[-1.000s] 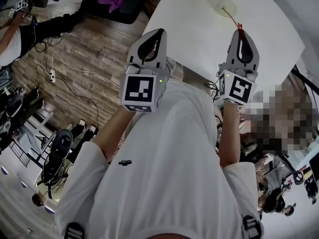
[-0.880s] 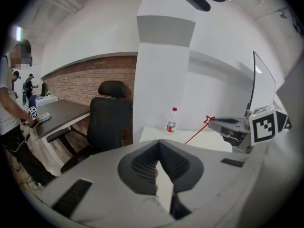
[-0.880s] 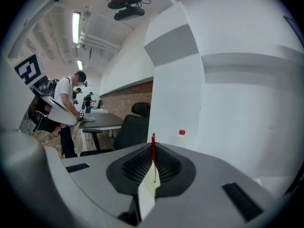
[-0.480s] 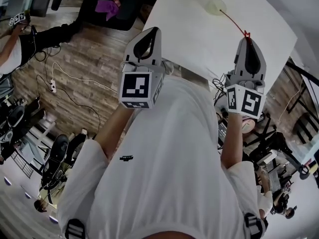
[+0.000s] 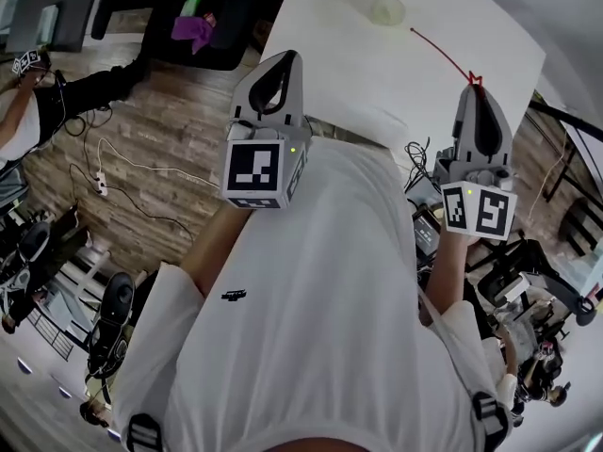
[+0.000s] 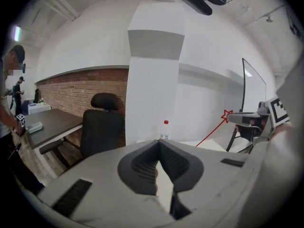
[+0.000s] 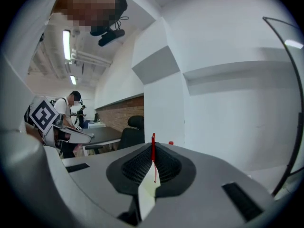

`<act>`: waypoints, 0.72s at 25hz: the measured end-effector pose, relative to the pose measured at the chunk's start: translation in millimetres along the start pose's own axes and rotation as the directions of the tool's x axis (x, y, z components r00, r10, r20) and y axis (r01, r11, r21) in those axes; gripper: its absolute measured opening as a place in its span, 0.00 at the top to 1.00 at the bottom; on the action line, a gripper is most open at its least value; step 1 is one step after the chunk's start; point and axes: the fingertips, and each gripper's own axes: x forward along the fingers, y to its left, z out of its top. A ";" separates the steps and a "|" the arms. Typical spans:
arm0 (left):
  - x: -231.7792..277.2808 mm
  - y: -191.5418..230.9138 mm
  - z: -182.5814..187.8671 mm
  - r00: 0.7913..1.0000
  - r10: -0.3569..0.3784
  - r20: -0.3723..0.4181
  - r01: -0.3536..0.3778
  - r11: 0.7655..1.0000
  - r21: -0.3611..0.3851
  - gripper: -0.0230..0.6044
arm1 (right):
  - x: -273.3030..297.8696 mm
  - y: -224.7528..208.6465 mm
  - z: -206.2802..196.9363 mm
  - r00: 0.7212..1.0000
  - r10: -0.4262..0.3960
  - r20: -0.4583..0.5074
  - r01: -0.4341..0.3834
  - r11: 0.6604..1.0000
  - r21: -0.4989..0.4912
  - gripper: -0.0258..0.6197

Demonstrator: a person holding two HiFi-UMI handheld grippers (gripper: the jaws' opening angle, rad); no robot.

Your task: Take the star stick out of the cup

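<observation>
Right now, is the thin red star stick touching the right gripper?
Touching. Right gripper view: the right gripper pinches the thin red star stick between closed jaws.

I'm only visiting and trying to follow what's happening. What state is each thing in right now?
left gripper: shut, nothing between its jaws.
right gripper: shut on the star stick.
star stick: held by its star end, far end clear of the cup.
cup: standing on the white table, apart from the stick.
bottle: upright, red cap on.
</observation>
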 end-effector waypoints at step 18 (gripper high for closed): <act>7.7 -14.7 10.0 0.999 -0.032 0.023 0.032 0.999 0.001 0.97 | -13.5 -6.3 0.0 1.000 0.022 -0.007 -0.022 1.000 0.008 0.93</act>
